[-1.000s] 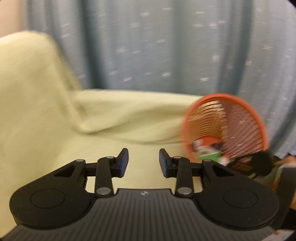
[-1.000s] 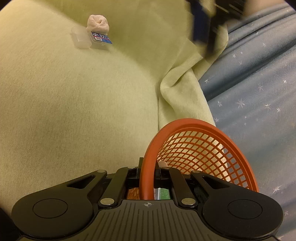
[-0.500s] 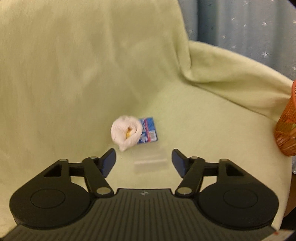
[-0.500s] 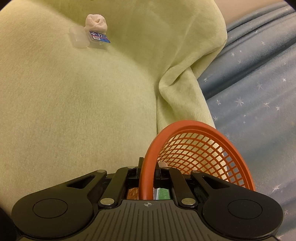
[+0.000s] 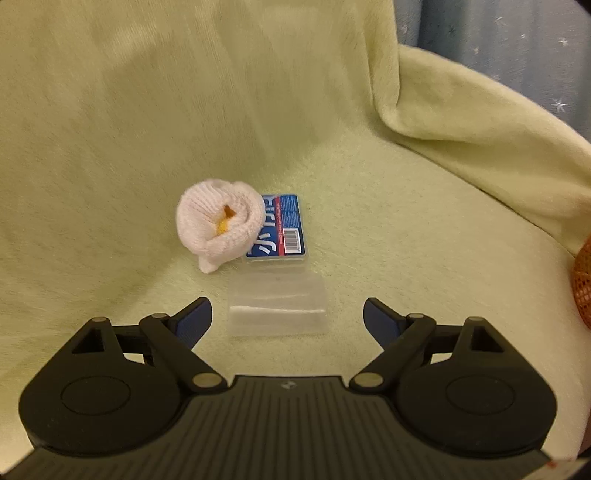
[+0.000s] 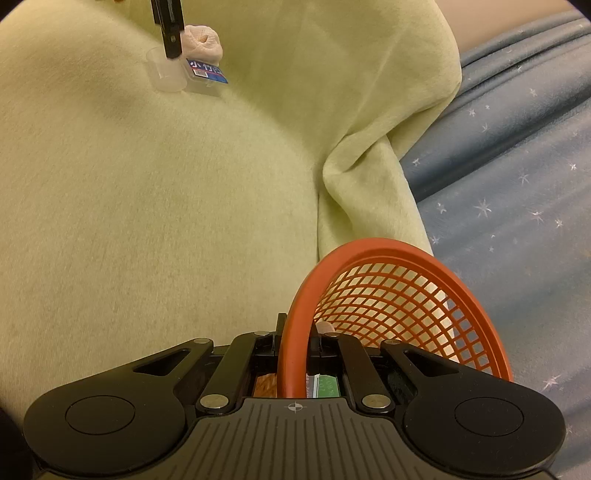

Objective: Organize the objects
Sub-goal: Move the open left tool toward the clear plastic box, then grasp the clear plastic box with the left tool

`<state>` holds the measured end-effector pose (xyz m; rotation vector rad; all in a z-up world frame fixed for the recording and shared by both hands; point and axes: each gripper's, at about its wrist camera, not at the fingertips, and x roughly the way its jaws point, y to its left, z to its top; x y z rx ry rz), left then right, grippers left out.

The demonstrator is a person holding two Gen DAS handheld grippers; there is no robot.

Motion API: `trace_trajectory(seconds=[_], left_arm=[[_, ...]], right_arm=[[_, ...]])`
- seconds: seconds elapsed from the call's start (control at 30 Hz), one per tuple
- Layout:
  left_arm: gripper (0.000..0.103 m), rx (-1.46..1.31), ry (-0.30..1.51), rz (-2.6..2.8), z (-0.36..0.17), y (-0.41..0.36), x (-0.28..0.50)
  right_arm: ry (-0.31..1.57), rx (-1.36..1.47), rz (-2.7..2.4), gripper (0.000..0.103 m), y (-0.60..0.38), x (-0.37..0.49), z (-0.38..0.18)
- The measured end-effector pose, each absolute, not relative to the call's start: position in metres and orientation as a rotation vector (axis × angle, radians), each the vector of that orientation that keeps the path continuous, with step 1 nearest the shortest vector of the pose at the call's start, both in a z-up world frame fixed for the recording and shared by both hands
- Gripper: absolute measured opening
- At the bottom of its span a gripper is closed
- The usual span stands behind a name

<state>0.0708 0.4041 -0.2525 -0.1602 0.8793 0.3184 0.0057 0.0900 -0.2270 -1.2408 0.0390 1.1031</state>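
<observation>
On the pale green couch cover lie a clear plastic cup (image 5: 277, 309) on its side, a rolled white sock (image 5: 221, 225) and a blue-labelled clear box (image 5: 283, 233). My left gripper (image 5: 287, 320) hovers just short of the cup, its jaws opening wide, with the cup in line between the blue pads and untouched. In the right wrist view the left gripper's finger (image 6: 169, 29) hangs over the cup (image 6: 165, 74), beside the sock (image 6: 204, 41) and box (image 6: 205, 74). My right gripper (image 6: 295, 345) is shut on the rim of the orange mesh basket (image 6: 399, 295), which holds small packets.
The couch's backrest (image 5: 184, 92) rises behind the objects and its armrest (image 5: 480, 122) lies to the right. A blue star-patterned curtain (image 6: 517, 166) hangs beyond. The basket's edge (image 5: 583, 284) shows at the far right of the left wrist view.
My left gripper swung away from the basket and curtain, dropped toward the couch seat and came close to the cup, its jaws spreading wide. The right gripper and basket stayed put.
</observation>
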Motion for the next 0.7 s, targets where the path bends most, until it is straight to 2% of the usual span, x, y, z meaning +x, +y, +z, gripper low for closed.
trace_trajectory(seconds=[0.27,0.6,0.7], left_arm=[[0.082,-0.117,0.903,0.338,-0.276,0.405,0.087],[0.069,-0.096,0.928,0.335,-0.282,0.408,0.091],[0.068,-0.09,0.932,0.327,-0.281,0.406,0.089]], right_arm=[[0.042,-1.238,1.106,0.002,0.091,0.005,-0.227],[0.043,-1.236,1.106,0.002,0.09,0.005,-0.227],[0.044,-1.234,1.105,0.002,0.091,0.005,-0.227]])
